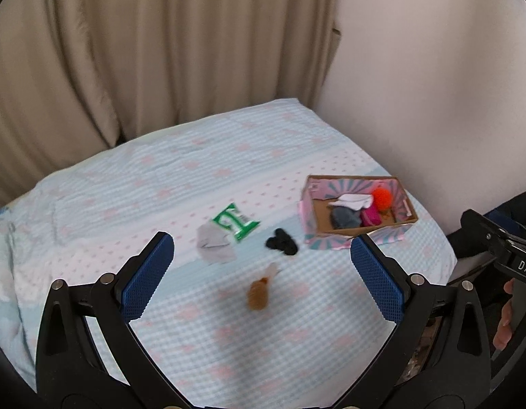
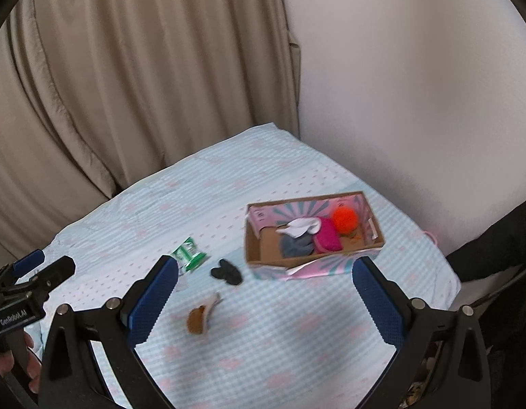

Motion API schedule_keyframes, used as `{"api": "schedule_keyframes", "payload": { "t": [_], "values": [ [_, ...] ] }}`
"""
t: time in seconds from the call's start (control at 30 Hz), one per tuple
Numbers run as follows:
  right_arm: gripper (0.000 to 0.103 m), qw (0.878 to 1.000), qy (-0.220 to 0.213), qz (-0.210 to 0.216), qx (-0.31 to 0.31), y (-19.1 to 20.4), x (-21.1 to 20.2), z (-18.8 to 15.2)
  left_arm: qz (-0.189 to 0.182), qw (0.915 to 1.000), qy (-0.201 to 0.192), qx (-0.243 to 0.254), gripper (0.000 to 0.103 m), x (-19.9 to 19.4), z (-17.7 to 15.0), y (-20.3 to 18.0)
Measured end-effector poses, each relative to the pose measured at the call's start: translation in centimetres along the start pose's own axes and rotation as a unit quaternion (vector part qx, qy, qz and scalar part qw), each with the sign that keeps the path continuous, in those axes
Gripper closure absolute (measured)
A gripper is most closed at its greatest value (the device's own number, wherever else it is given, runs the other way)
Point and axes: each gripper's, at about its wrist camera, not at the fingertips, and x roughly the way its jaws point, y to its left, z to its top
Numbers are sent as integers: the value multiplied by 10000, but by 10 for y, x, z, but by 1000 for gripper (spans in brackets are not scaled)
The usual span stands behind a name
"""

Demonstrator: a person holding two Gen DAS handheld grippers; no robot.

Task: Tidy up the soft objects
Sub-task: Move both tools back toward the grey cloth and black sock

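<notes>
A cardboard box (image 1: 331, 237) (image 2: 263, 260) with pink and teal sides sits on the bed; inside lie a white cloth (image 1: 353, 200) (image 2: 302, 225), a grey cloth (image 1: 344, 217) (image 2: 295, 247), a pink item (image 1: 370, 217) (image 2: 327, 240) and an orange pom-pom (image 1: 381, 197) (image 2: 344, 220). Loose on the bed are a black sock (image 1: 281, 242) (image 2: 226, 271), a brown-and-white item (image 1: 259, 293) (image 2: 199, 318), a green-and-white packet (image 1: 235, 221) (image 2: 188, 255) and a grey cloth (image 1: 213, 243). My left gripper (image 1: 263, 272) and right gripper (image 2: 264, 294) hang open and empty above the bed.
The bed (image 1: 160, 187) (image 2: 280, 358) has a light blue checked cover with pink hearts. Beige curtains (image 1: 143, 51) hang behind, a white wall (image 1: 433, 85) to the right. The other gripper shows at each view's edge, held by a hand (image 1: 508, 320) (image 2: 28, 364).
</notes>
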Motion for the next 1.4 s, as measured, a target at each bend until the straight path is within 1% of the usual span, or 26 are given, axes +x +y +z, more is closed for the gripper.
{"api": "schedule_keyframes", "payload": {
  "t": [0.1, 0.2, 0.23, 0.33, 0.43, 0.57, 0.7, 0.77, 0.97, 1.1, 1.2, 1.33, 1.4],
  "values": [
    [1, 9999, 35, 103, -11, 13, 5, -8, 104, 9998, 64, -152, 0, 3, -9, 23],
    [1, 9996, 102, 247, -52, 26, 20, -16, 201, 9993, 109, -302, 0, 14, -18, 42],
    [1, 9995, 119, 269, -66, 29, 22, -20, 233, 9991, 115, -335, 0, 18, -20, 46],
    [1, 9989, 201, 397, -177, 39, 48, -29, 314, 9984, 143, -444, 0, 42, -31, 60],
    [1, 9982, 229, 473, -296, 48, 71, -42, 337, 9982, 157, -479, 0, 77, -45, 69],
    [1, 9974, 272, 533, -402, 53, 123, -62, 326, 9986, 186, -361, 0, 130, -63, 75],
    [1, 9973, 334, 567, -336, 52, 172, -81, 239, 9989, 256, -300, 0, 191, -83, 83],
    [1, 9974, 391, 518, -301, 53, 204, -94, 202, 9990, 254, -301, 1, 219, -92, 87],
    [1, 9977, 427, 412, -321, 57, 275, -118, 153, 9992, 352, -141, 2, 298, -116, 89],
    [1, 9971, 462, 404, -445, 62, 314, -129, 151, 9988, 455, -120, 3, 339, -127, 93],
    [1, 9961, 498, 488, -543, 65, 336, -132, 154, 9984, 509, -164, 5, 364, -131, 98],
    [1, 9949, 569, 571, -601, 69, 367, -135, 189, 9982, 549, -133, 6, 389, -132, 100],
    [2, 9941, 634, 605, -640, 73, 378, -136, 143, 9980, 586, -175, 7, 398, -132, 101]
  ]
}}
